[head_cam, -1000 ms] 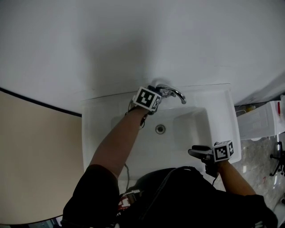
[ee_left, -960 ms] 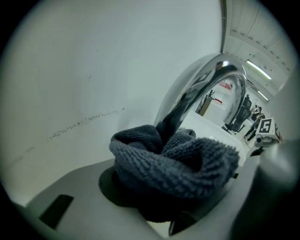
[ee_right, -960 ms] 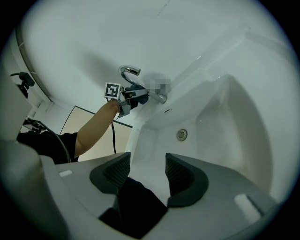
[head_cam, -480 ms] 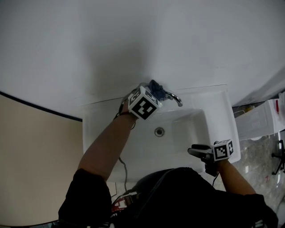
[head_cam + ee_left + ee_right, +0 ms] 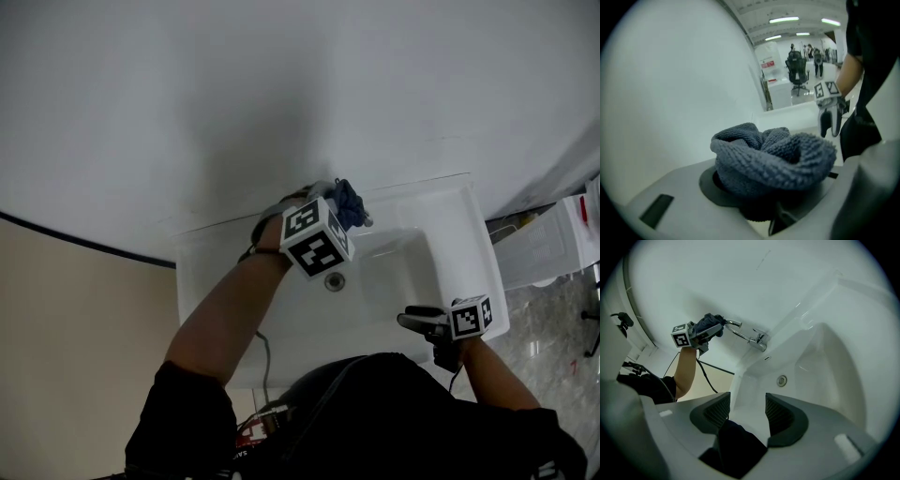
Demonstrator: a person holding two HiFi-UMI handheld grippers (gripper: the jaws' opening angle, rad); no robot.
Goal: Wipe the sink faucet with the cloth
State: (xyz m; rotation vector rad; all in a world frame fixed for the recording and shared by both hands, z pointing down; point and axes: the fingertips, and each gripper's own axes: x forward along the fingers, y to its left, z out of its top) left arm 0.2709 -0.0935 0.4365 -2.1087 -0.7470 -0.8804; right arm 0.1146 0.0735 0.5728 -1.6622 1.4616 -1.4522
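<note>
Black short sleeves [image 5: 183, 412], black-and-white marker cubes [image 5: 317, 242], dark ribbed fingers [image 5: 779, 414], thin black cable [image 5: 706, 375]

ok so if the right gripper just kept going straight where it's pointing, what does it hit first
The right gripper would most likely meet the sink first: its open, empty jaws frame the basin wall near the drain. The faucet sits above that line. Depth is hard to judge.

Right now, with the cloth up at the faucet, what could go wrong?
The cloth bulges as a loose wad from the left gripper, so it could slip out into the sink. The wad is only at the faucet's outer end; the base may go unwiped.
</note>
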